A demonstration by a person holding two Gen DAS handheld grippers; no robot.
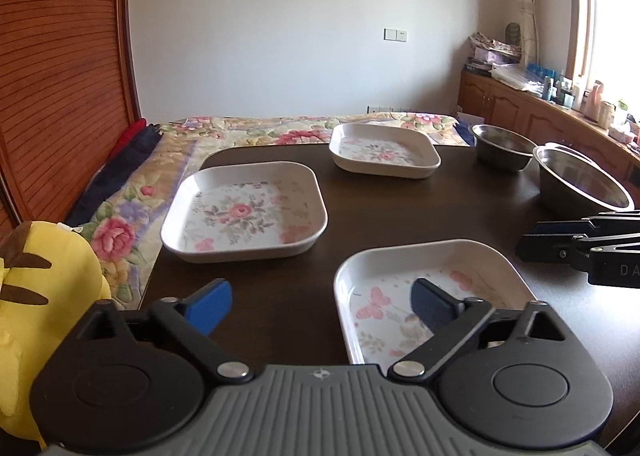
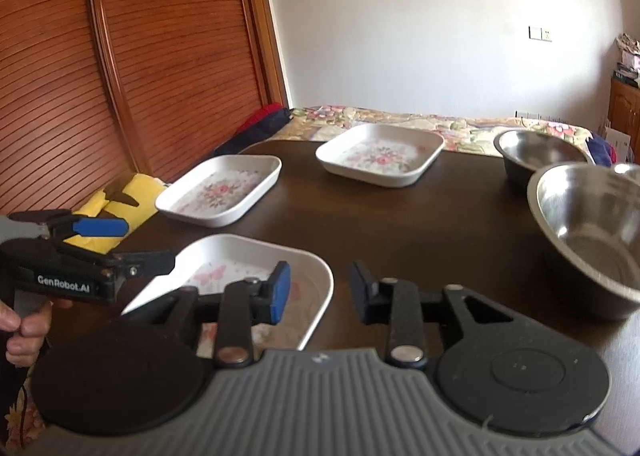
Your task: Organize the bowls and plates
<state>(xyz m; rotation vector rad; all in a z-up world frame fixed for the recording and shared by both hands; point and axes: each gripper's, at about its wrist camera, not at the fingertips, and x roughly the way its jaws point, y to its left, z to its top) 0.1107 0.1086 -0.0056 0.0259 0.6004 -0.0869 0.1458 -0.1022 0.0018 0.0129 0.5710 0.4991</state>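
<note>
Three white square plates with flower prints lie on the dark table. The near plate is under both grippers. My left gripper is open and straddles that plate's left rim, with one blue pad over the inside. My right gripper is open with the same plate's right rim between its fingers. A second plate lies at the left and a third plate at the far middle. Two steel bowls stand apart at the right.
A yellow plush toy sits off the table's left edge. A bed with a floral quilt lies beyond the table, and a slatted wooden door stands to the left. A person's hand holds the left gripper.
</note>
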